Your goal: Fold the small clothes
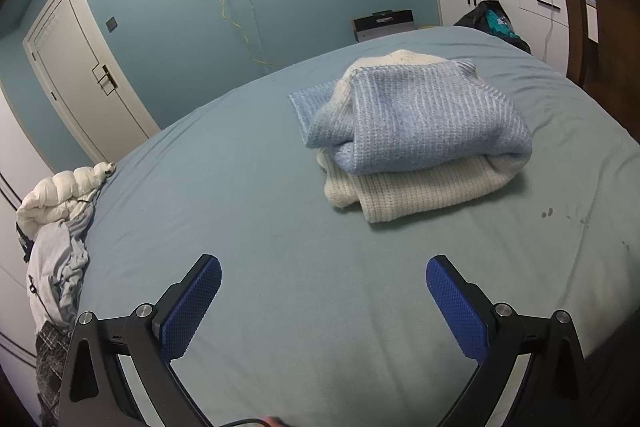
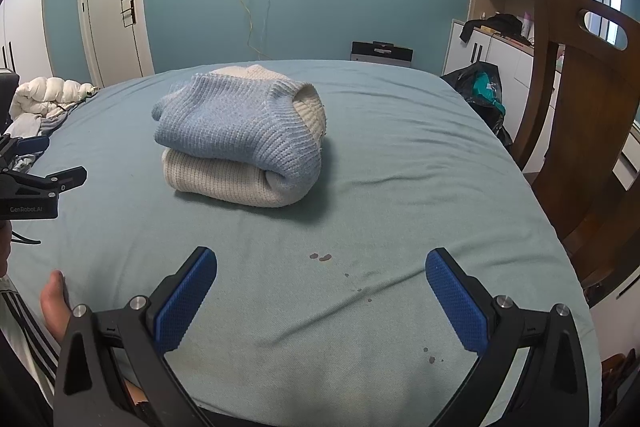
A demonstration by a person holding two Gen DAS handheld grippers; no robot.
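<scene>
Left wrist view: sweater (image 1: 416, 131) seen folded on bed (image 1: 240, 187); both hand-held grippers, left (image 1: 323, 299) and right (image 2: 321, 291), spread, empty. Unfolded clothes pile (image 1: 60, 227) judged left.

Folded sweater (image 2: 240, 139) on bed (image 2: 400, 163).
Right claw (image 2: 320, 291) spread wide, empty, above the sheet, well short of the sweater. Left claw (image 2: 48, 163) at left edge. Dark spots (image 2: 320, 257) between the right claw's fingers.
</scene>
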